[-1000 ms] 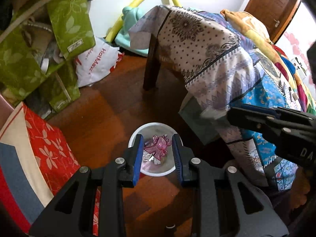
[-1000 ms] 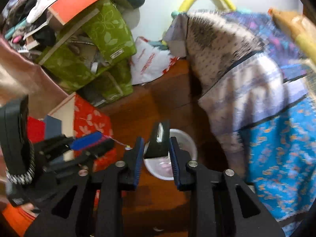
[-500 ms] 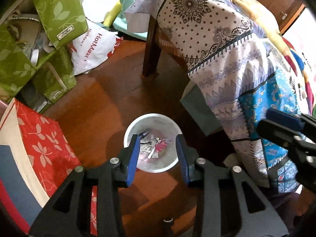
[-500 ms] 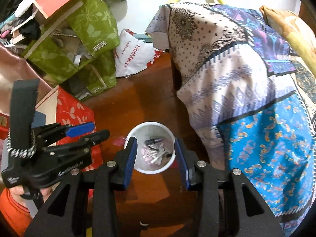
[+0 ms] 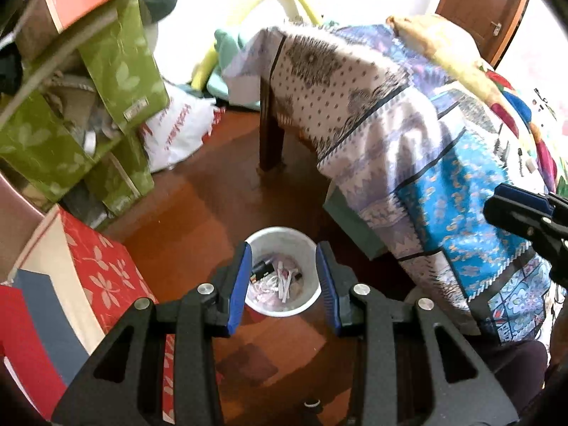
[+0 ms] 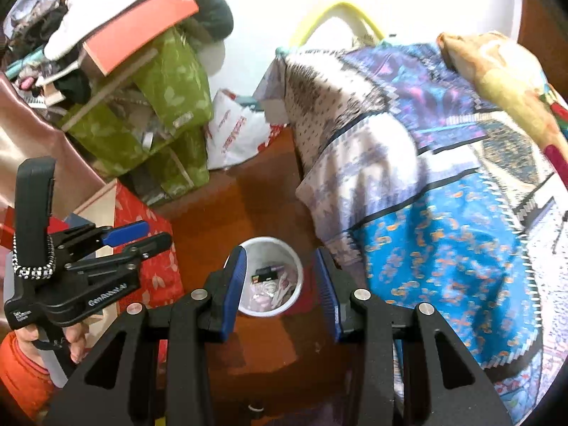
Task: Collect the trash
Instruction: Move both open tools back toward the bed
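Left wrist view: left gripper [image 5: 284, 284] hangs spread and empty above the white bin [image 5: 310, 245] holding trash [image 5: 277, 280]; right gripper [image 6: 280, 284] likewise.

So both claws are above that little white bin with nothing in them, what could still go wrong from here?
A few things, probably minor:
1. The white bin is small and stands free on the wooden floor; a bump from the left gripper or right gripper could tip its wrappers out.
2. The patterned bedspread hangs close beside the bin and might snag a claw.
3. The two grippers work close together and could knock each other.
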The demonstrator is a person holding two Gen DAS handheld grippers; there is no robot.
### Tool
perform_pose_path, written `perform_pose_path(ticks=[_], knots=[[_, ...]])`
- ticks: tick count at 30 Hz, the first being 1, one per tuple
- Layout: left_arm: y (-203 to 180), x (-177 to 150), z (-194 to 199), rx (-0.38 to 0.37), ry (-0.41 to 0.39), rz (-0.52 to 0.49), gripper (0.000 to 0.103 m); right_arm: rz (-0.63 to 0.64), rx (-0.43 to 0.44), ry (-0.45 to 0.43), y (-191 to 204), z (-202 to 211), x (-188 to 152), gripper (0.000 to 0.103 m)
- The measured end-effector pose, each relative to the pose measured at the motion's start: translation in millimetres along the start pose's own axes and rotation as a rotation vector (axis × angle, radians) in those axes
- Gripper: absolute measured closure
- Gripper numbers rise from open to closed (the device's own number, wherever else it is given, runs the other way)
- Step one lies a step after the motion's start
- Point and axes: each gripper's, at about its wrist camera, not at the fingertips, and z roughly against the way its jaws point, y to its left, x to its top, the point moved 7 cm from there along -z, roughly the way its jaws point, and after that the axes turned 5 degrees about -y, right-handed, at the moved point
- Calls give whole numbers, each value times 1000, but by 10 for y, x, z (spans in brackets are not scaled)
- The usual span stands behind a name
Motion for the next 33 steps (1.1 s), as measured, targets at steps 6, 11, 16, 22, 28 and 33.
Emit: perform_pose_path(ticks=[6, 11, 16, 22, 28, 33], knots=[[-359, 209, 355, -12, -82, -41, 66, -25, -43, -95, -291, 486, 87, 67], [-911, 432, 546, -64, -146, -85, 66, -82, -111, -174, -748, 933, 85, 67], [-1571, 601, 589, -143, -178, -142, 64, -138, -207, -228, -1321, 1384, -25, 62], [-2437, 718, 519, -230, -166, -223, 46, -209, -328, -273, -2004, 1806, -178, 50], [-3176, 834, 388, -267, -183, -315, 35, -283, -409, -279, -2607, 1968, -339, 32], [-3656, 879, 182, -326, -154, -346, 35, -324, -460, -263, -3015, 1931, -448, 32]])
